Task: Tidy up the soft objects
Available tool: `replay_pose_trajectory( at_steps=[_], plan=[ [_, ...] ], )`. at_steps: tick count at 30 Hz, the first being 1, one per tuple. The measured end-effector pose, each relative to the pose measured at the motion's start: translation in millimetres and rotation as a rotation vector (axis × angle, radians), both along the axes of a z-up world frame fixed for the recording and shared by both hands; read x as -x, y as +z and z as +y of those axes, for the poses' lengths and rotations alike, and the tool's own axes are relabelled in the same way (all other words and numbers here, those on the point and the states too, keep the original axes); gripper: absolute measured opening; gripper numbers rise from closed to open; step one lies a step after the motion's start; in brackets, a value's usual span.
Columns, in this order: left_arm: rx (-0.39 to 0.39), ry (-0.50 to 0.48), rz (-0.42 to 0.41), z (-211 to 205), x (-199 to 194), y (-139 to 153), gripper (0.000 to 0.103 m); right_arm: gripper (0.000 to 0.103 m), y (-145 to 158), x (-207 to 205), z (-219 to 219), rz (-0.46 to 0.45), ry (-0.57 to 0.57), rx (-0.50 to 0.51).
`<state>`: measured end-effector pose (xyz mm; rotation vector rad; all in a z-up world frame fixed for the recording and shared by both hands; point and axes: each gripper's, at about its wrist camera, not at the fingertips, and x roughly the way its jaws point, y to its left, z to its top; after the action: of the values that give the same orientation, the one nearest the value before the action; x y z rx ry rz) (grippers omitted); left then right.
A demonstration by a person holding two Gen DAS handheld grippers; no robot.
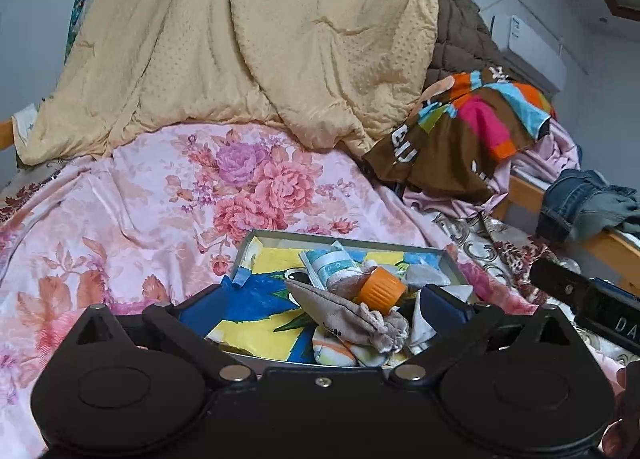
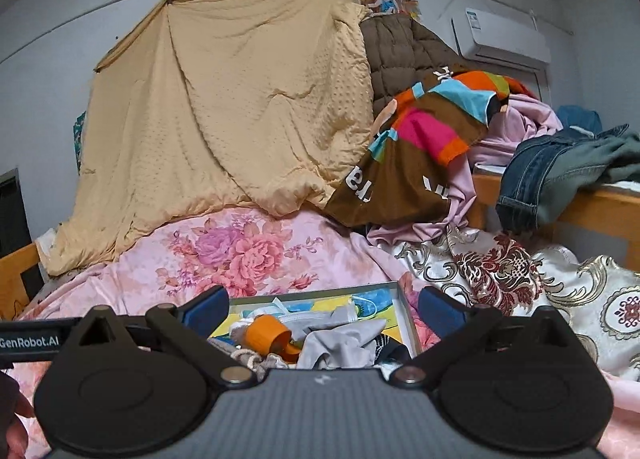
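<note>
Both claws spread wide, gripping nothing: left claw (image 1: 320, 299) and right claw (image 2: 322, 311) poised just over the shallow tray (image 1: 256, 237) on the bed. Already gathered inside: beige drawstring pouch (image 1: 344, 315), striped socks (image 1: 340, 351), grey cloth (image 2: 340, 339), plus an orange cap (image 1: 380, 291) mixed among them. Judged partly done, small soft items boxed. Beyond, across the floral sheet (image 1: 160, 195), plenty left loose: yellow quilt (image 1: 240, 39) draped high, colourful striped garment (image 1: 472, 127), brown quilted jacket (image 2: 400, 55), jeans (image 2: 540, 179) slumped over the wooden rail at far right.
</note>
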<state>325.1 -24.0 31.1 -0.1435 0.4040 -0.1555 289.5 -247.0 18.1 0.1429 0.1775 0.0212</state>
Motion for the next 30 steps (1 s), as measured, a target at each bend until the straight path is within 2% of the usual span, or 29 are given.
replay_pose_trajectory(
  at_steps=[10,20,25,30],
  plan=[
    [-0.027,0.004,-0.052,4,29,3,0.102,0.103,0,19,1,0.001,0.001,-0.003],
    [0.006,0.024,-0.049,11,52,0,0.102,0.103,-10,49,8,0.015,0.007,0.024],
    [0.026,0.039,-0.034,17,73,-9,0.102,0.103,-22,68,14,0.049,0.017,0.048],
    [0.048,0.106,0.023,24,96,-17,0.102,0.103,-33,86,25,0.066,0.03,0.079]
  ],
)
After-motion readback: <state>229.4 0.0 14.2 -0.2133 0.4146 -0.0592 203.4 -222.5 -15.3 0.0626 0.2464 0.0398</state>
